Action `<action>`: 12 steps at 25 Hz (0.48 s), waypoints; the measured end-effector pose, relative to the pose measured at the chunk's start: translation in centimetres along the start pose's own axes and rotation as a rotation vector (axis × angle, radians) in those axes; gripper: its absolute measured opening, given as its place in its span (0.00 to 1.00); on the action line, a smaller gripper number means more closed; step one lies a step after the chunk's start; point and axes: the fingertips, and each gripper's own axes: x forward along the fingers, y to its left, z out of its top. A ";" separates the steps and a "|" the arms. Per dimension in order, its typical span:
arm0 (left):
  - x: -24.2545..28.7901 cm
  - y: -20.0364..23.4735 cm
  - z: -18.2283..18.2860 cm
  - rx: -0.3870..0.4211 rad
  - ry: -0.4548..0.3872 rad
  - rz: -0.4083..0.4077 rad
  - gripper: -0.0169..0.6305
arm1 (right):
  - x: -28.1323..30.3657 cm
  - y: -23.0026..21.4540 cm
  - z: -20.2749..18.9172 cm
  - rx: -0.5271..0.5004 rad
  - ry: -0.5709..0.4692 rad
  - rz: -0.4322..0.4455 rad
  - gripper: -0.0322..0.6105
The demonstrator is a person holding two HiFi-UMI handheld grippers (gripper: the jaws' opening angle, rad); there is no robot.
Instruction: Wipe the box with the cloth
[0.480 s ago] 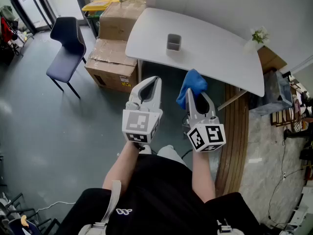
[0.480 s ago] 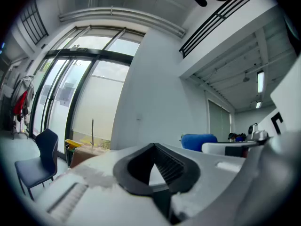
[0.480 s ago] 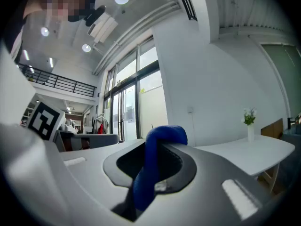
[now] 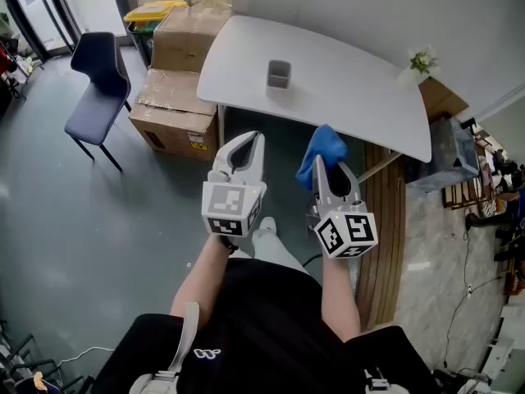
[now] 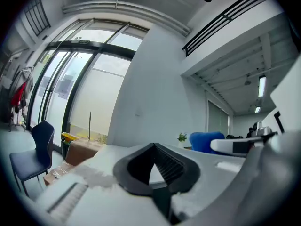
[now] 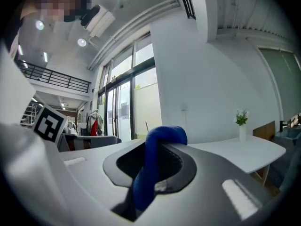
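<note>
A small grey box [image 4: 279,74] stands upright on the white table [image 4: 353,89], well ahead of both grippers. In front of the table's near edge, my right gripper [image 4: 325,162] is shut on a blue cloth [image 4: 321,149]. The cloth bulges out above the jaws and, in the right gripper view, the cloth [image 6: 153,166] hangs down through the right gripper [image 6: 160,147]. My left gripper [image 4: 249,139] is held level beside it, shut and empty. The left gripper [image 5: 154,149] shows its jaws closed on nothing. The box is not seen in either gripper view.
Stacked cardboard boxes [image 4: 176,97] stand left of the table, with a dark blue chair [image 4: 94,80] further left. A small plant in a white vase [image 4: 417,66] sits at the table's far right corner. A wooden floor strip [image 4: 390,236] runs along the right.
Both grippers keep their pose and the cloth stays gripped. The table, cardboard boxes and chair have shifted slightly left in the head view.
</note>
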 end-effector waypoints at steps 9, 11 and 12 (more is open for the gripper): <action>2.9 3.1 1.4 0.040 -0.028 0.042 0.03 | 3.8 -2.8 0.9 -0.012 -0.020 0.035 0.14; 4.1 3.9 2.0 0.044 -0.037 0.056 0.03 | 5.2 -3.9 1.6 -0.009 -0.032 0.041 0.14; 4.9 4.3 2.3 0.049 -0.045 0.061 0.03 | 6.1 -4.5 1.9 -0.008 -0.041 0.045 0.14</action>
